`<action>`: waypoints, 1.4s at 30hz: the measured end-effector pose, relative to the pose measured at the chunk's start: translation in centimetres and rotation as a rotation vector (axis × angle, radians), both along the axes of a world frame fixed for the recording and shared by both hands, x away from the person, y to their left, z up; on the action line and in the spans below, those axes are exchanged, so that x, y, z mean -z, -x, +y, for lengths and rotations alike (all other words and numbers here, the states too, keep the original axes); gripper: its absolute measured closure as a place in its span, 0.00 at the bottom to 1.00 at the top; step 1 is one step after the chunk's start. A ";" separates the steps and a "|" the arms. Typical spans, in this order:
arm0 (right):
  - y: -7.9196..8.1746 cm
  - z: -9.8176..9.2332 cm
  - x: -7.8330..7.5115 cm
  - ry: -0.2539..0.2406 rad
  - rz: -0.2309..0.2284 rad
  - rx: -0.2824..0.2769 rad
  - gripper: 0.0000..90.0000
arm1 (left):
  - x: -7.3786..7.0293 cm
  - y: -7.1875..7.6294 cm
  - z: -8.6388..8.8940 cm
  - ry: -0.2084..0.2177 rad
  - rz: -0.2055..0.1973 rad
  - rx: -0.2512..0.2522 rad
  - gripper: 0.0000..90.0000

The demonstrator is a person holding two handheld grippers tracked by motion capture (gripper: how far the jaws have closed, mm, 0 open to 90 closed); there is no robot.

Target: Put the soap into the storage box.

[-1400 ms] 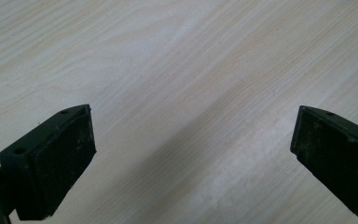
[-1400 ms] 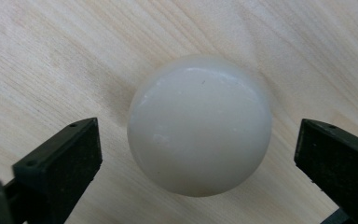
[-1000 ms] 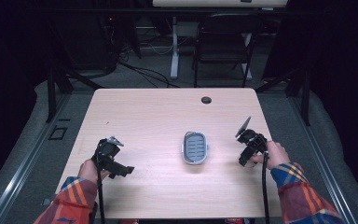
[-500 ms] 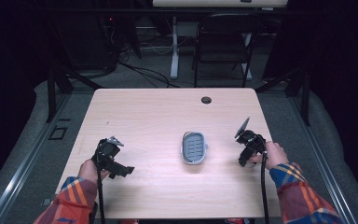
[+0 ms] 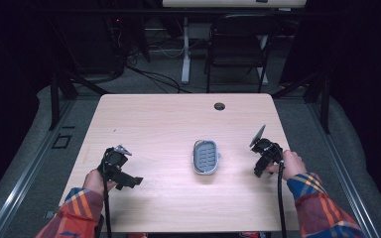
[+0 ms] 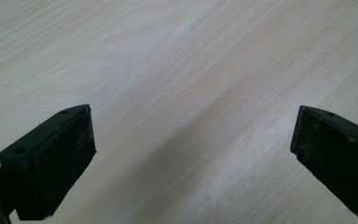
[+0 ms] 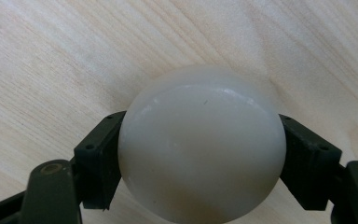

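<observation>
The grey dish (image 5: pixel 206 157) shifted slightly; right tongs (image 7: pixel 200 154) clamp a white ball (image 7: pixel 200 149), left tongs (image 6: pixel 191 154) gape.

No readable text, label, brand, number or sign appears on anything here.

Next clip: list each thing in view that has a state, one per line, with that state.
Left hand-held gripper: open, nothing between its jaws, above bare table.
Right hand-held gripper: shut on a white rounded object.
Grey tray: lying flat mid-table, apart from both grippers, nothing in it.
Table: wooden, cable hole open near far edge.
</observation>
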State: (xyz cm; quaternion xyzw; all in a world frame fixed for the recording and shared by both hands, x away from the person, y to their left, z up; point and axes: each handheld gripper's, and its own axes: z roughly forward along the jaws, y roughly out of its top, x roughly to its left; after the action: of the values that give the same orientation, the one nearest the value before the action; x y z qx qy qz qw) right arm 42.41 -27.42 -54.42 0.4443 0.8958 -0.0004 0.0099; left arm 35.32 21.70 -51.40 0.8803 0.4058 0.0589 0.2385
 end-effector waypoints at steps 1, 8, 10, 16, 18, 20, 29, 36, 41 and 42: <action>-0.1 0.0 -0.1 0.014 0.008 -0.010 0.27 | 0.0 0.0 0.0 0.001 0.001 -0.002 0.00; 0.0 -0.1 -0.5 0.008 -0.001 -0.014 0.27 | 0.0 0.0 0.0 0.000 0.001 0.002 0.00; 0.1 0.1 -0.7 0.012 0.000 -0.022 0.27 | 0.0 0.0 0.0 0.002 0.000 0.003 0.00; 0.2 0.1 -1.1 0.009 -0.009 -0.027 0.27 | 0.0 0.0 0.0 0.002 0.000 0.003 0.00; 0.2 0.2 -1.1 0.004 -0.011 -0.024 0.27 | 0.0 0.0 0.0 0.002 0.000 0.003 0.00; 0.2 0.3 -1.3 0.012 -0.010 -0.037 0.27 | 0.0 0.0 0.0 -0.001 0.000 0.000 0.00; 0.4 0.5 -1.8 -0.008 -0.024 -0.020 0.27 | 0.0 0.0 0.0 0.001 0.002 0.001 0.00; 0.3 0.7 -2.5 -0.005 -0.022 -0.041 0.27 | 0.0 0.0 0.0 0.001 0.002 -0.002 0.00; 0.2 1.7 -2.7 -0.030 -0.041 -0.046 0.27 | 0.0 0.0 0.1 0.004 0.002 -0.003 0.00; 0.2 1.7 -2.7 -0.030 -0.041 -0.046 0.27 | 0.0 0.0 0.1 0.004 0.002 -0.003 0.00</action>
State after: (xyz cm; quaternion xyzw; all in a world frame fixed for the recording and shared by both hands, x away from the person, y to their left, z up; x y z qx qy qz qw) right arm 42.21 -25.70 -51.71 0.4236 0.9053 0.0223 0.0215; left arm 35.31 21.75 -51.45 0.8794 0.4073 0.0574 0.2398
